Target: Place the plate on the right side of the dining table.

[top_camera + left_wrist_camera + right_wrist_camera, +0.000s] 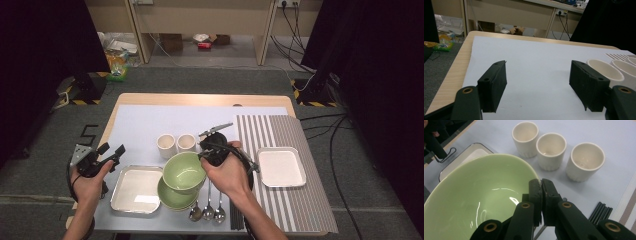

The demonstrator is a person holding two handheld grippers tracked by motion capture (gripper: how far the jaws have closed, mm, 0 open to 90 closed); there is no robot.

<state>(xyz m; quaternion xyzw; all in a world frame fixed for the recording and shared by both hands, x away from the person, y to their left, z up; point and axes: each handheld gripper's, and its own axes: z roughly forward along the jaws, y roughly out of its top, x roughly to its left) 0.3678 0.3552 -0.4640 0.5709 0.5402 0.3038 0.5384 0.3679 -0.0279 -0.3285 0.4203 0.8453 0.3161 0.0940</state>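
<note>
Jaws of our right gripper [541, 185] pinch the green bowl [477, 197] at its rim, a glossy, breakable piece, likely slippery there.

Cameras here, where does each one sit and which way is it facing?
High view: above the person's side, looking down the table; forearms, both grippers.
Left gripper view: on the left gripper, facing across the mat; open jaws.
Right gripper view: on the right gripper, clamping the green bowl's rim.
Shared: white cups.
</note>
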